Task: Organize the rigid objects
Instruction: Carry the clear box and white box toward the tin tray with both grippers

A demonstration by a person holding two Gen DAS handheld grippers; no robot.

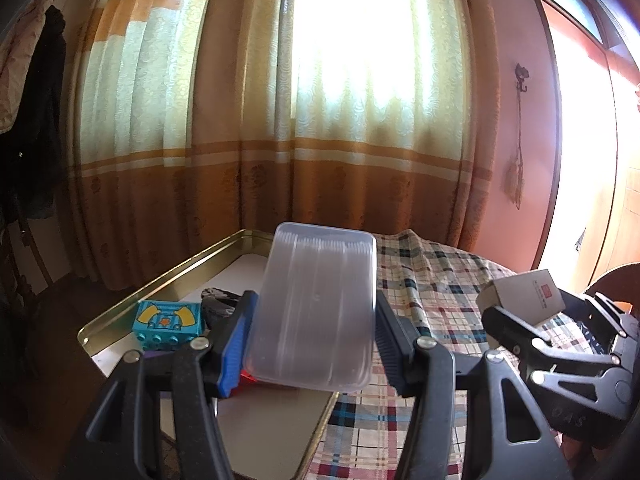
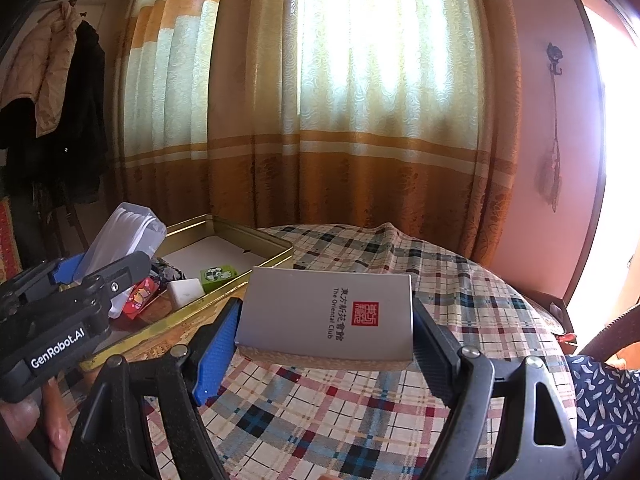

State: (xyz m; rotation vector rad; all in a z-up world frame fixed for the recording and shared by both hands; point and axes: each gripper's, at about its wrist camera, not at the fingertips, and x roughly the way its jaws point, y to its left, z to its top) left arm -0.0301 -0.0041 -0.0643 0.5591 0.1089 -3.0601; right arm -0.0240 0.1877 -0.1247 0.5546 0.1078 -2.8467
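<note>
Sorting looks mid-carry: left gripper (image 1: 314,320) jaws clamp a clear plastic box (image 1: 316,308) above the gold tin tray (image 1: 168,280), right gripper (image 2: 326,332) jaws clamp a grey card box (image 2: 328,314) over the plaid tabletop (image 2: 400,412), so lowering each into the tray likely comes next.

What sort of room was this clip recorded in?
Probably a lived-in room of a home. Long patterned curtains cover a sunlit window, coats hang on the wall, and a plaid tablecloth covers a table that holds a gold tin of small items.
</note>
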